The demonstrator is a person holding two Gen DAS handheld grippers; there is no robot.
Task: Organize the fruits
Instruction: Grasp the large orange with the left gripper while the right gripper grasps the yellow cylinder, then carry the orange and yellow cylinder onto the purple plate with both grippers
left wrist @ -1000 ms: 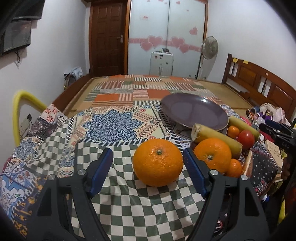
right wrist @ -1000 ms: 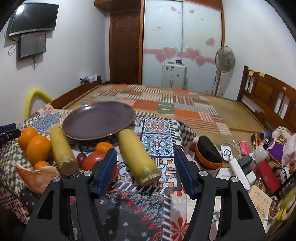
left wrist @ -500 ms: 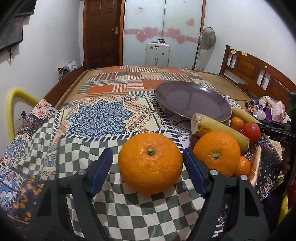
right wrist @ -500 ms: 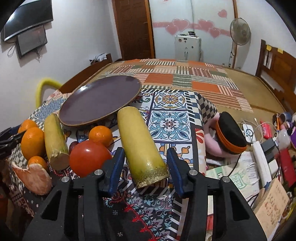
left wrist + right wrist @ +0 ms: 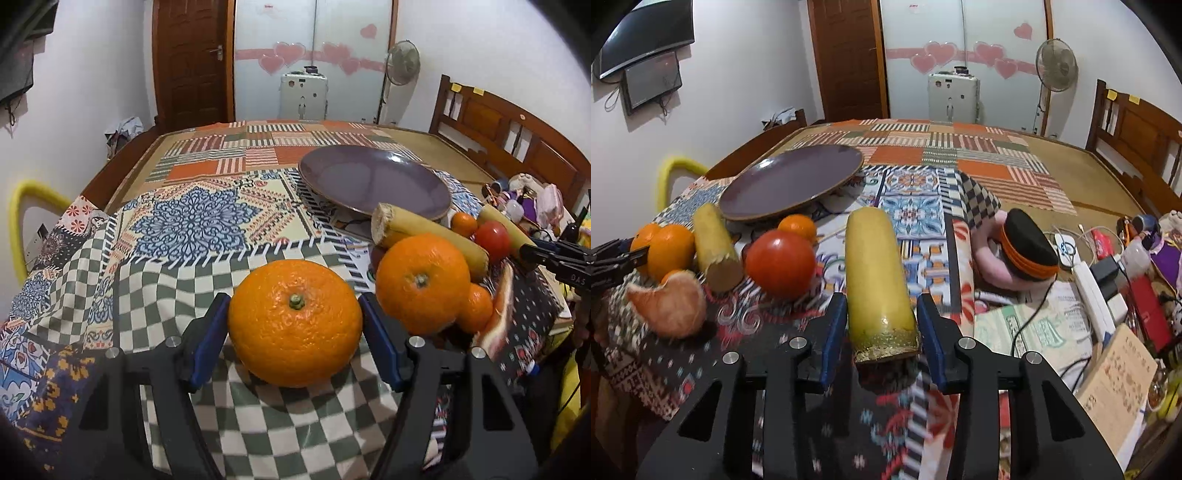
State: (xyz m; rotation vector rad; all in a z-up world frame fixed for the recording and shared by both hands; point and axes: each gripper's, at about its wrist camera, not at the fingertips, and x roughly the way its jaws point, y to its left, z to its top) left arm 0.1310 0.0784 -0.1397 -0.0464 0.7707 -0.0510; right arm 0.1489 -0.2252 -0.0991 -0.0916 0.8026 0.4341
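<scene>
Between my left jaws sits the big orange (image 5: 294,322), stem up on the checked cloth (image 5: 155,295), with both blue pads (image 5: 208,343) just at its flanks. The left gripper (image 5: 293,345) has just been closing on it; the pads look to be touching or nearly so, but I cannot yet call it a firm grip. I came at it from above and behind so the pads meet its widest part, where a round fruit is least likely to squirt out.

Just right of those jaws lies a second orange (image 5: 422,282), touching a smaller one beyond it. That leaves little room for my right-hand pad, so I judge a nudge to the neighbour is the risk here.

My right gripper (image 5: 882,332) has just closed onto the cut end of a yellow stalk (image 5: 877,273), which runs straight away from the jaws. Holding it by the near end keeps the pads square on its sides. To the left of those jaws are a tomato (image 5: 780,263), a second stalk (image 5: 714,247) and a peeled segment (image 5: 670,304).

Beyond both grippers waits the purple plate (image 5: 373,181), bare, on the patterned surface (image 5: 207,218). I take it as the place for the fruit, with nothing yet moved there.
</scene>
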